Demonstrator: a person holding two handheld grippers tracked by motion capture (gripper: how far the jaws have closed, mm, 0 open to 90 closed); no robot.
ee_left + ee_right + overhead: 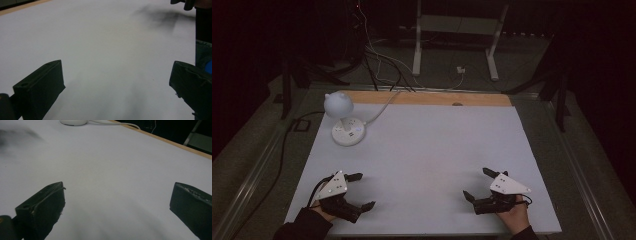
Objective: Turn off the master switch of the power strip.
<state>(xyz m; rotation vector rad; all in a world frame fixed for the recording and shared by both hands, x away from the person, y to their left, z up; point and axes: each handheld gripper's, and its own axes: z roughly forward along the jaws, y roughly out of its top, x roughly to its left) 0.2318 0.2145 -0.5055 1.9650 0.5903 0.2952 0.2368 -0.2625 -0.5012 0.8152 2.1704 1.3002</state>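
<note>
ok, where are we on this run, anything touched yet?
Nothing looks done. The small white lamp with a round base stands untouched at the far left of the white table sheet, its cord trailing off the back edge. In hand: nothing; the left tool and right tool rest near the front edge, jaws wide open and empty. Left: everything, starting with a reach towards the lamp, probably.

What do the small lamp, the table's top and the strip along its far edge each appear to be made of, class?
Lamp: probably smooth white plastic, judging by its even matte sheen and moulded round head and base.
Table top: a flat pale sheet, matte and without grain, perhaps laminate or paper; the look leaves it open.
Far strip: likely bare wood, being tan-brown.
</note>
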